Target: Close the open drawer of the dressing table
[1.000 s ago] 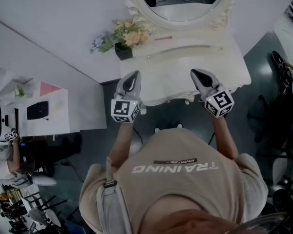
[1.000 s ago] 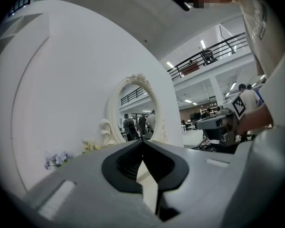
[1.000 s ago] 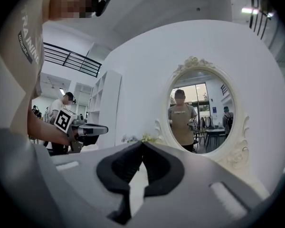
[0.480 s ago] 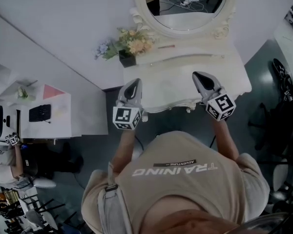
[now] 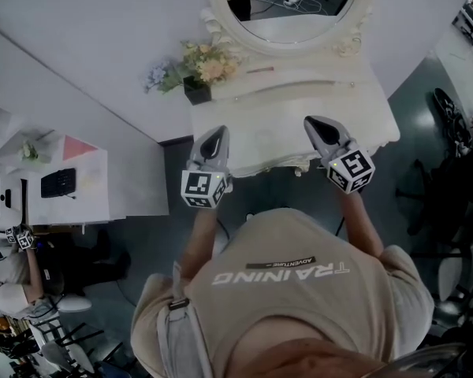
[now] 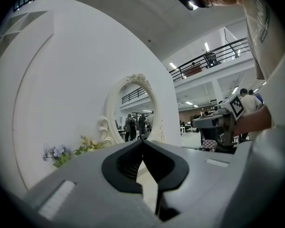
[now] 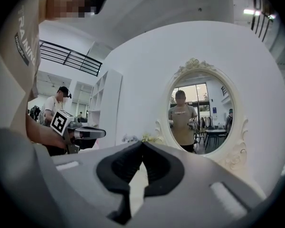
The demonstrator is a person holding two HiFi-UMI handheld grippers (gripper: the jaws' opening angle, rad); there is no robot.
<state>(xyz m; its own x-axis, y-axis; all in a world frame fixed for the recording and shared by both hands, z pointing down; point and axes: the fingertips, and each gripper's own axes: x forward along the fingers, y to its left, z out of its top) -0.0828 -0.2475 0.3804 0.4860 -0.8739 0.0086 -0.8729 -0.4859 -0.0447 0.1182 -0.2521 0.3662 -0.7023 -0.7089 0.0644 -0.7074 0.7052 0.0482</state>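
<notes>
Pressed together tip to tip on nothing, both of them: left gripper [image 5: 214, 135] and right gripper [image 5: 313, 122], side by side and well apart, tips over the front part of the white dressing table [image 5: 370, 124]. No telling the drawer from the table top in any view. Further out at 12 o'clock, an oval mirror [image 5: 299, 6] against the wall, and at 11 o'clock from the left gripper, a small pot of flowers [image 5: 199, 68] on the table's back corner.

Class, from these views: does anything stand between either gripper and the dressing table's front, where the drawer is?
Nothing visible does. The left gripper and right gripper, both shut and empty, hang over the dressing table at its front edge. The flowers sit at the back, beside the mirror. The drawer itself can't be made out.
</notes>
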